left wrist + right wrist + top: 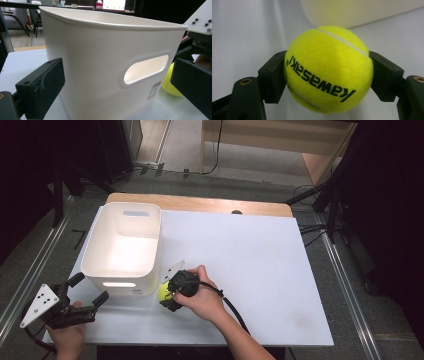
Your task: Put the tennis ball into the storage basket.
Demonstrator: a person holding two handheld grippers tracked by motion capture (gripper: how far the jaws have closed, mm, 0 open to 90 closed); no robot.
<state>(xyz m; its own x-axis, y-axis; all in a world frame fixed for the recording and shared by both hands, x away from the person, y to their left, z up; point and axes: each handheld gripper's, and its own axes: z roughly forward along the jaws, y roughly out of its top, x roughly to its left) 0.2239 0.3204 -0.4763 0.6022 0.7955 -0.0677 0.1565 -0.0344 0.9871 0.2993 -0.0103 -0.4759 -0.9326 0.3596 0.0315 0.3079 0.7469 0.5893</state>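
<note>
White table [260,270], seen from above, with a white plastic bin [122,247] standing on its left part, open side up, a slot handle cut into the near wall. Just right of the bin's near right corner, a yellow tennis ball [163,292], low over the white surface and close to the bin wall without clearly touching it. Clamped on that ball, the right gripper [170,295], held in the right hand [202,297], a black cable trailing back toward the bottom edge. From the right gripper view, the ball [328,68] squeezed between both black jaws, one pad pressed to each side, black lettering upside down across the felt, a white seam curving over the top, the pale bin wall [362,12] beyond. At the near left corner of the table, the left gripper [90,290], held in the left hand [67,337], a grey three-cornered plate with dots on top, jaws spread wide apart and holding nothing, aimed at the bin's near left corner. From the left gripper view, the bin [105,62] close between the two spread jaws, not touched by either, handle slot and a small barcode label on the facing wall, and a sliver of the ball [171,82] low at the right beside the bin.
</note>
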